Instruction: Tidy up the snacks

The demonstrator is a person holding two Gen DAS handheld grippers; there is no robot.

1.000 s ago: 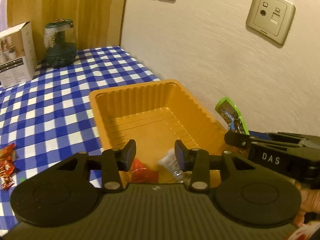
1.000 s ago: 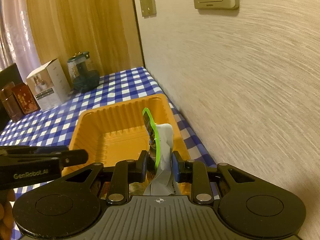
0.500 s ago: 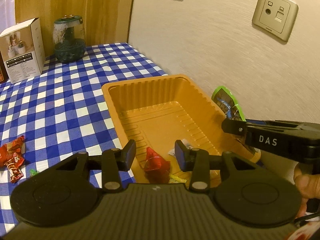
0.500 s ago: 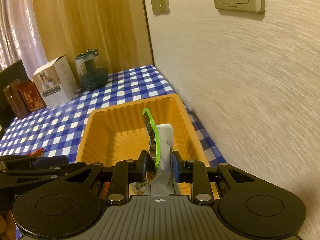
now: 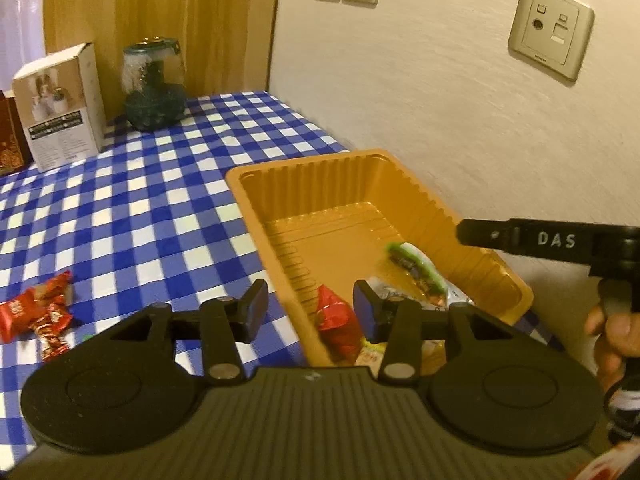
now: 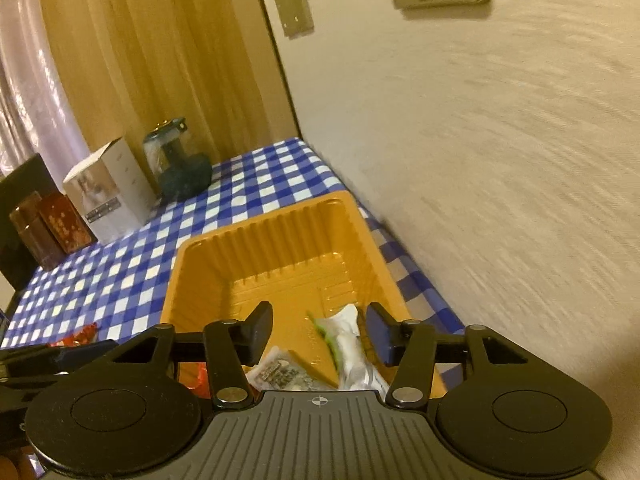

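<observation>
Both jaws spread, empty — orange tray on blue-checked tablecloth beside wall

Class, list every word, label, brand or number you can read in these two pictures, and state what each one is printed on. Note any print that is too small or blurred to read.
"DAS": white letters on the right gripper's black finger.
White box: label lines too small to read.
Red candy wrappers on the checked cloth: white print blurred, unreadable.
Green-edged snack packet in the orange tray: print blurred.
Dark red boxes: pattern only, nothing legible.
Wall socket plate: tiny mark, unreadable.
</observation>
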